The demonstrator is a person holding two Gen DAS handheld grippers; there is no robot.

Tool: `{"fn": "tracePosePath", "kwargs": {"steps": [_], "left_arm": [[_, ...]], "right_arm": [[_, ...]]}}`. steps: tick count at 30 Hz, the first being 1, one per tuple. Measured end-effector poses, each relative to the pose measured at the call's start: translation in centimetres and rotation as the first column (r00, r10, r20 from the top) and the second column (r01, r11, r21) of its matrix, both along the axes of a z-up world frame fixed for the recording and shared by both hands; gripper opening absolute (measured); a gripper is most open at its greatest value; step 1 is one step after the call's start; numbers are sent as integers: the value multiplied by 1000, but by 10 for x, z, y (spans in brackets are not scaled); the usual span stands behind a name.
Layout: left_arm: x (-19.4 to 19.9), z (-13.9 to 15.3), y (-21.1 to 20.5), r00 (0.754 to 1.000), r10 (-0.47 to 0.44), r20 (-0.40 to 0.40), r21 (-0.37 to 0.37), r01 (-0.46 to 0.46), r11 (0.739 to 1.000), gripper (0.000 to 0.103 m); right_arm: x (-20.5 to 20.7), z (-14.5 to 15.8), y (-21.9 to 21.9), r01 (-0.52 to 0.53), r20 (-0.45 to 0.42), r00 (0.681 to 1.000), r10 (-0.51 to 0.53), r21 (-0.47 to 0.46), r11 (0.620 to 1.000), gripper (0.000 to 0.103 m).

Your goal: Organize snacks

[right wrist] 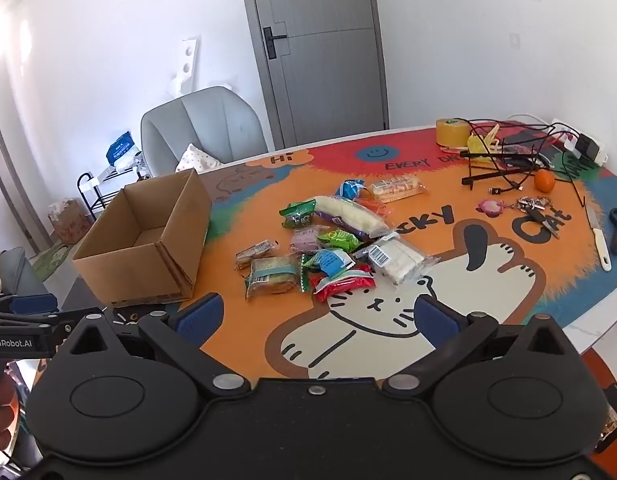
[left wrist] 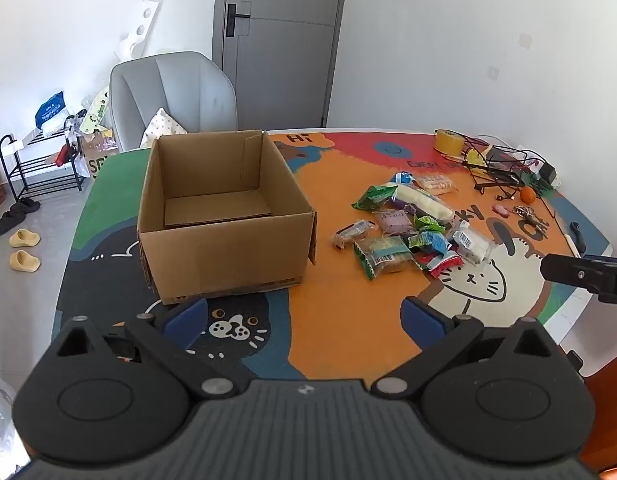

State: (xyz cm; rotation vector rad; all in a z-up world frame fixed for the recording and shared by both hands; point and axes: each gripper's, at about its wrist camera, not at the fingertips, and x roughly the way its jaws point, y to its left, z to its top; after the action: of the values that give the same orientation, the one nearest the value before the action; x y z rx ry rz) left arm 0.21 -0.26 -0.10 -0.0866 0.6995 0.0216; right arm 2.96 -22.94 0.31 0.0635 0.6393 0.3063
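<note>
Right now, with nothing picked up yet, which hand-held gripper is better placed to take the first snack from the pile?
Probably the right hand-held gripper: open, with the red packet just beyond its fingertips. The left hand-held gripper, also open, faces the cardboard box.

Open cardboard box [left wrist: 224, 216] sat upright on the desk [right wrist: 348, 344], flaps down, nothing inside. Well apart to its right lay a loose heap of wrapped snacks [right wrist: 332, 240]: long white roll in clear wrap [right wrist: 348, 214], green packets [right wrist: 298, 213], a red-and-white packet [right wrist: 344, 282] nearest, clear packs of pale bars [right wrist: 396, 260], some overlapping.
</note>
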Motion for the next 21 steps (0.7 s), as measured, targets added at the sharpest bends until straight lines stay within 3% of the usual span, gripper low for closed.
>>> {"fn": "tracePosePath", "kwargs": {"steps": [4,21], "left_arm": [[3,2,0,1000,10,1,-3,-10,1000,102],[-4,4,5,1000,-2,19,-28,3,1000,102]], "right_arm": [[5,-2,-2,11,-30,1000,-10,30,999,103],[0,0,3,0,-16,1000,0,-3,1000,103]]}}
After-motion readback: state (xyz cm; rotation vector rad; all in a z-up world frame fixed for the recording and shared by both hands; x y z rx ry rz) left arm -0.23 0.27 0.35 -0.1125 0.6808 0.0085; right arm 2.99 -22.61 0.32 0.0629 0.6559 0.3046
